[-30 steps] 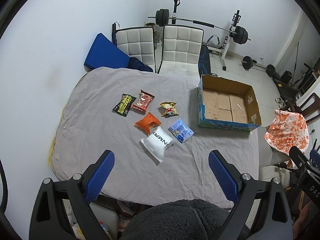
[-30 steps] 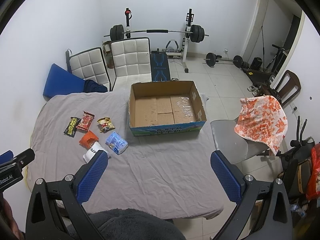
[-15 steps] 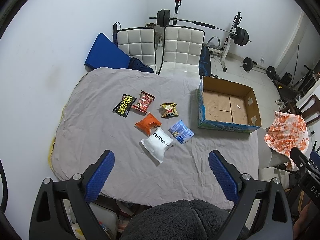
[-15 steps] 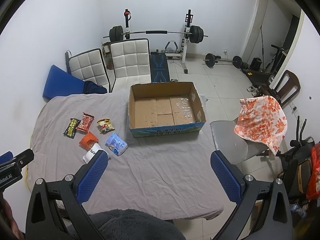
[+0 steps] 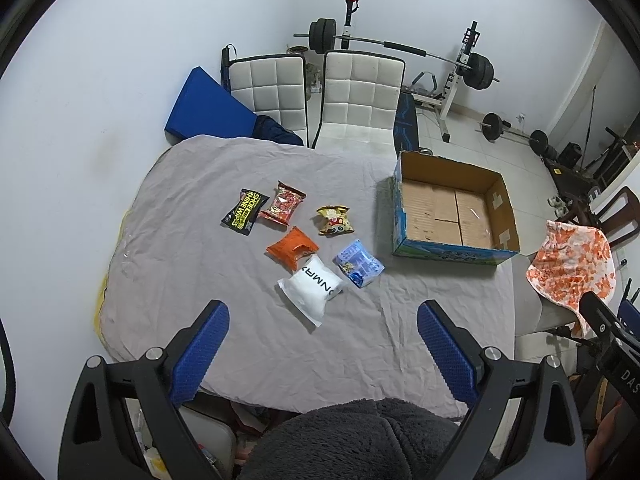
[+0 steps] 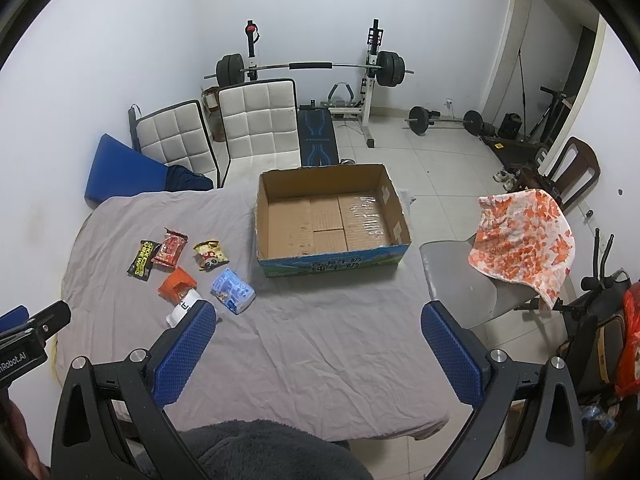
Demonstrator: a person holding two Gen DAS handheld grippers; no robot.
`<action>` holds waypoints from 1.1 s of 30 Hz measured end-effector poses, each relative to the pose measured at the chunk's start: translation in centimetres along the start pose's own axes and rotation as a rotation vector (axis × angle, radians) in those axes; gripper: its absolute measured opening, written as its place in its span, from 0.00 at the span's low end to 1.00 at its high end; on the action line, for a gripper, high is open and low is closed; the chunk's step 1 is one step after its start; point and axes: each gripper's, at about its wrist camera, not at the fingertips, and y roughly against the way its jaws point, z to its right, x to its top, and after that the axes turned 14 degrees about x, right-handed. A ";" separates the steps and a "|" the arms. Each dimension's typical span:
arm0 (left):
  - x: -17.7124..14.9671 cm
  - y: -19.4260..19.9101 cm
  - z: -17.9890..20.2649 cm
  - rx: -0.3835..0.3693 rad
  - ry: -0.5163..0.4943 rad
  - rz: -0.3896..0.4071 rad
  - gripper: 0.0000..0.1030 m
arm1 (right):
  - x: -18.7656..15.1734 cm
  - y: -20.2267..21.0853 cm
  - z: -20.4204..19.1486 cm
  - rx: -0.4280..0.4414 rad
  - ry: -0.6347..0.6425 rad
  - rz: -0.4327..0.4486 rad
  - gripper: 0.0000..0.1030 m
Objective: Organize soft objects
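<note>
Both grippers hang above the near edge of the table, nothing between the fingers. Left gripper (image 5: 322, 344): jaws spread wide, blue pads apart, aimed at the packet cluster. Right gripper (image 6: 318, 350): same, jaws wide, aimed more toward the box.

Table is covered by a grey sheet (image 5: 200, 248), wrinkled. Six soft packets lie on it left of centre, all loose and flat:
- black packet (image 5: 245, 212) far left, yellow lettering
- red packet (image 5: 282, 209) just right of it, edges touching or nearly so
- yellow packet (image 5: 335, 221) further right, apart from the red one
- orange packet (image 5: 292, 249) nearer, below the red one
- white packet (image 5: 312, 289) nearest of the lot, its far corner touching the orange packet
- light blue packet (image 5: 359, 263) just right of the white one

In the right wrist view the white packet is partly hidden behind the left finger pad (image 6: 184, 354).

Cardboard box (image 6: 332, 254) sits open on the right side of the sheet, upright, printed blue and green on the outside. It is well apart from the packets; the light blue packet is closest to it.

Beyond the table: two white quilted chairs (image 6: 256, 128), a barbell rack (image 6: 308, 67), and a blue pad (image 5: 210, 108) leaning at the far left. An orange-patterned cloth (image 6: 524, 240) is draped over a grey chair to the right of the table.
</note>
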 end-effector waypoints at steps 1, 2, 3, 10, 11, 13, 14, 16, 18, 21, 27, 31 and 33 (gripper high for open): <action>0.0 0.0 0.1 -0.002 -0.001 0.000 0.94 | 0.0 0.0 0.0 0.000 0.000 0.000 1.00; 0.0 0.1 0.3 -0.005 -0.005 0.000 0.94 | 0.0 0.0 0.0 0.001 -0.001 0.002 1.00; 0.0 0.1 0.4 -0.005 -0.007 0.001 0.94 | 0.0 0.0 0.1 0.002 -0.002 0.004 1.00; 0.6 -0.7 0.9 0.001 -0.013 0.007 0.94 | 1.0 -3.3 0.5 0.056 0.000 -0.030 1.00; 0.8 -1.1 0.8 0.010 -0.017 0.008 0.94 | 1.2 -4.5 0.5 0.065 0.011 -0.049 1.00; 1.4 -2.6 0.9 0.027 -0.036 0.007 0.94 | 1.6 -7.4 0.3 0.085 0.036 -0.099 1.00; 1.6 -3.5 1.0 0.047 -0.045 0.012 0.94 | 1.8 -9.4 0.2 0.102 0.050 -0.138 1.00; 1.9 -5.4 1.1 0.089 -0.074 0.011 0.94 | 1.8 -12.9 0.2 0.139 0.063 -0.206 1.00; 2.0 -8.1 1.6 0.134 -0.130 0.012 0.94 | 1.5 -16.8 -0.1 0.168 0.081 -0.269 1.00; 1.5 -13.4 2.7 0.141 -0.226 -0.056 0.94 | 0.4 -22.8 -0.4 0.190 0.127 -0.359 1.00; -0.3 -25.0 6.2 0.090 -0.424 -0.220 0.94 | -3.3 -34.3 -1.1 0.198 0.197 -0.514 1.00; -1.1 -31.3 8.5 0.066 -0.523 -0.295 0.94 | -5.1 -39.3 -1.2 0.188 0.208 -0.561 1.00; -1.5 -33.7 9.7 0.060 -0.592 -0.309 0.94 | -5.7 -40.8 -1.3 0.193 0.209 -0.574 1.00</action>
